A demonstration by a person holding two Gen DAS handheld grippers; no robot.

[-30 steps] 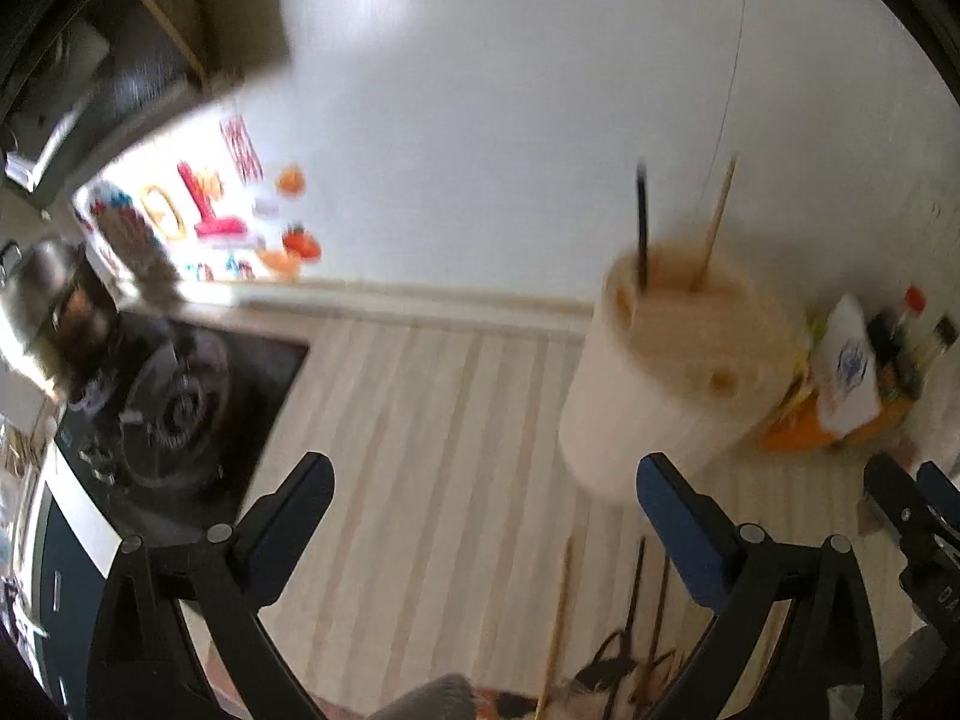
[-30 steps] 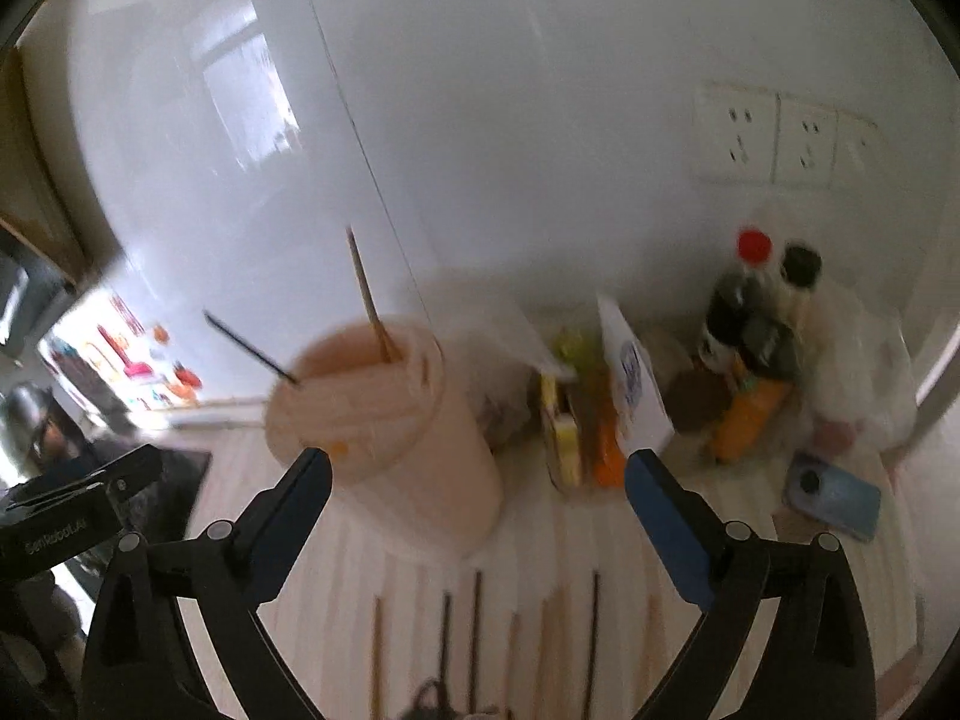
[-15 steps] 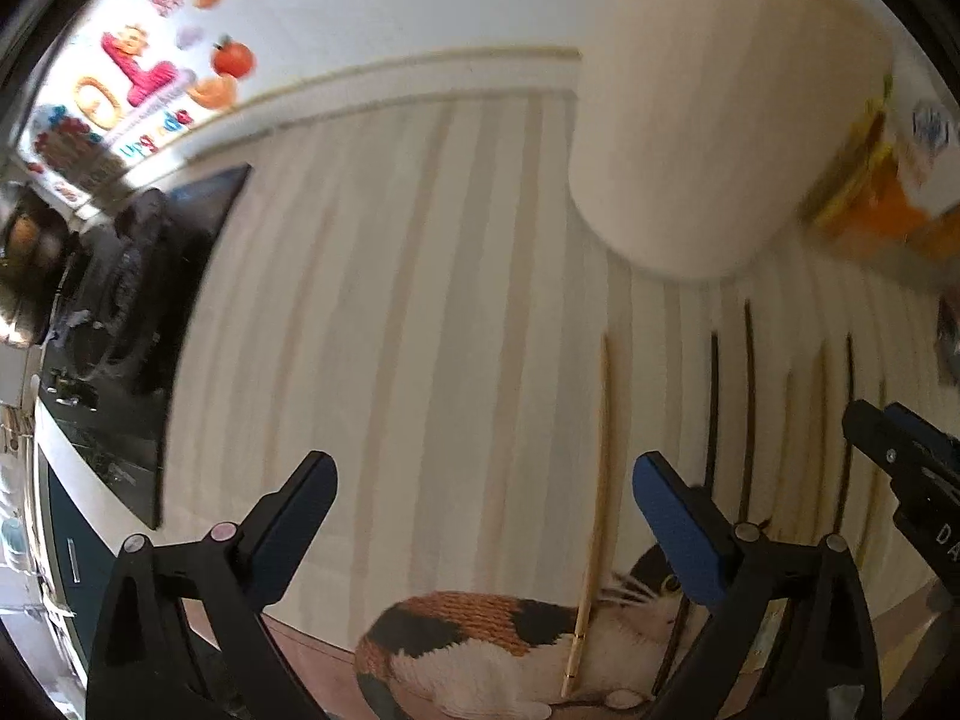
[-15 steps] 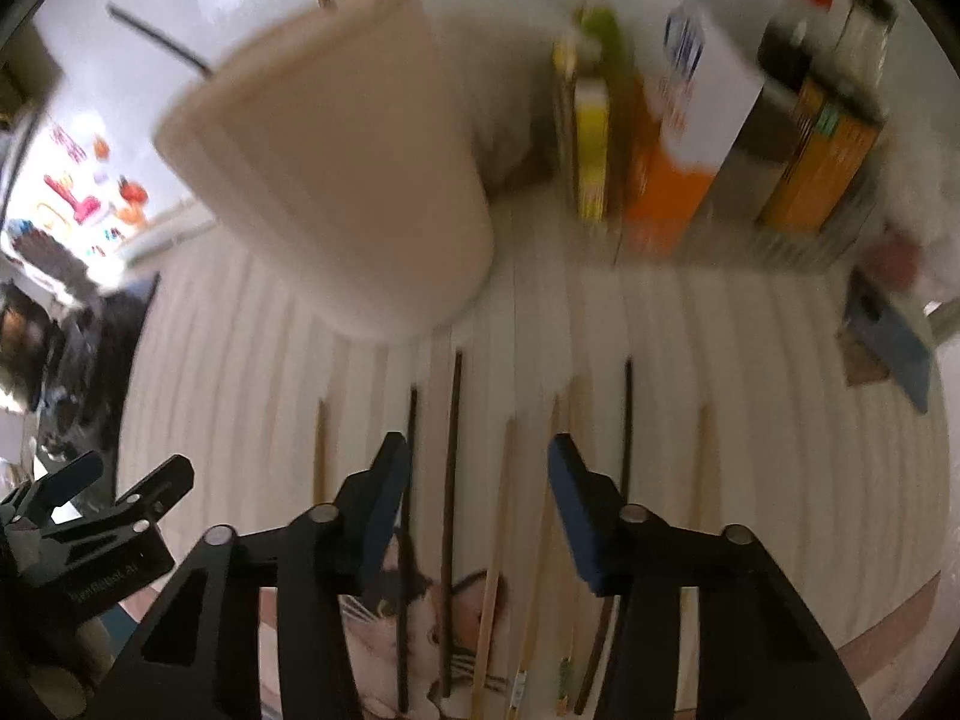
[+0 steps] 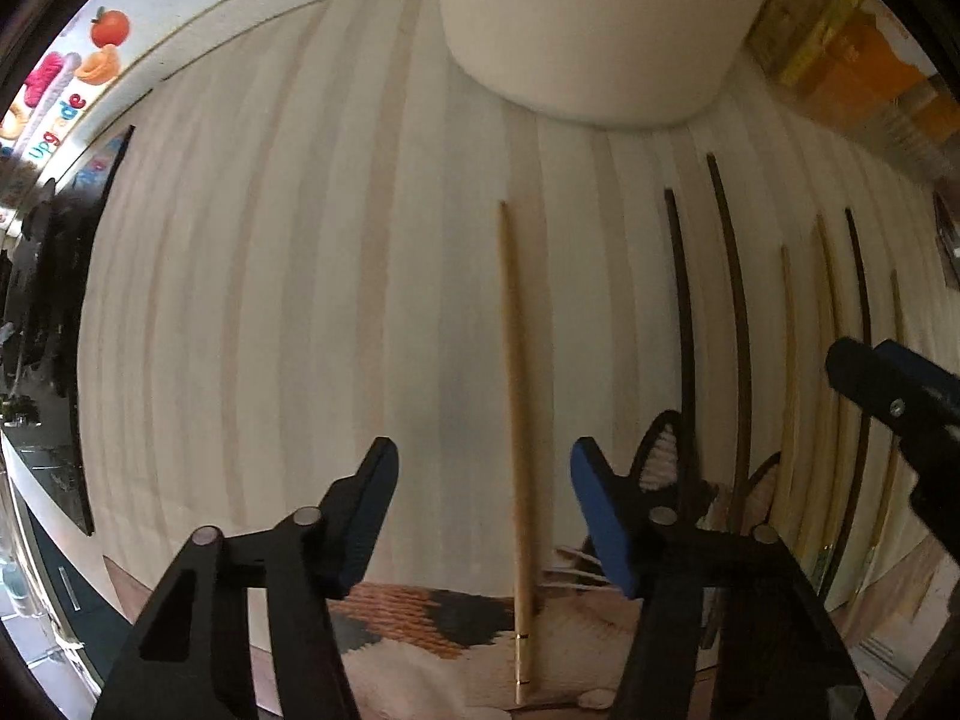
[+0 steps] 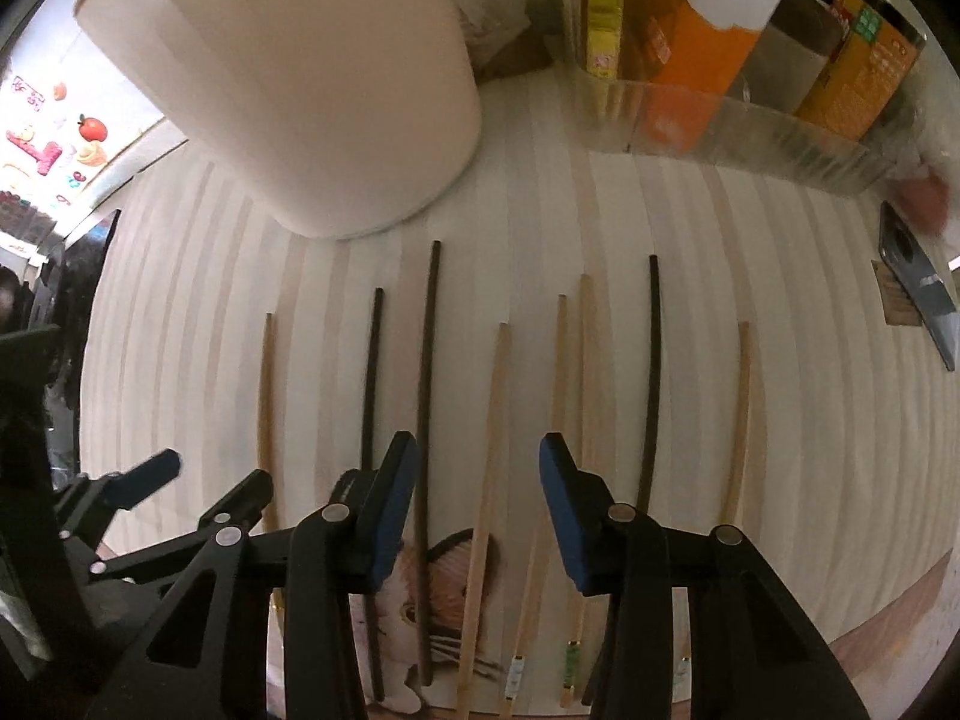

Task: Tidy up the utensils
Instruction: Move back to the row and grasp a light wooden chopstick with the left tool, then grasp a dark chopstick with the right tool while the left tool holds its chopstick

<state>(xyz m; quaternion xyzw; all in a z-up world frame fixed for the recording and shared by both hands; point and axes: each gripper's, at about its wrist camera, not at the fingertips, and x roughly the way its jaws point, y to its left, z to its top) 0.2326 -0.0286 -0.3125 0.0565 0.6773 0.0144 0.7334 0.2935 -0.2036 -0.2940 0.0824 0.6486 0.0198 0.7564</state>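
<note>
The left gripper (image 5: 483,507) is open around a light chopstick (image 5: 515,420). The right gripper (image 6: 477,495) is open over another light stick (image 6: 489,444). More sticks lie side by side below the big cup (image 6: 312,90) (their home, I think). Go low, squeeze gently in the middle.

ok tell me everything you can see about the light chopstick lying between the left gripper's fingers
The light chopstick is a thin, pale, wood-like stick with a dark band near its near end. It lies flat on the striped mat, apart from the others and leftmost in the row, its far tip pointing at the cream utensil holder without reaching it, its near end over the cat picture. The left gripper is open and straddles it; whether the pads touch it cannot be told.
</note>
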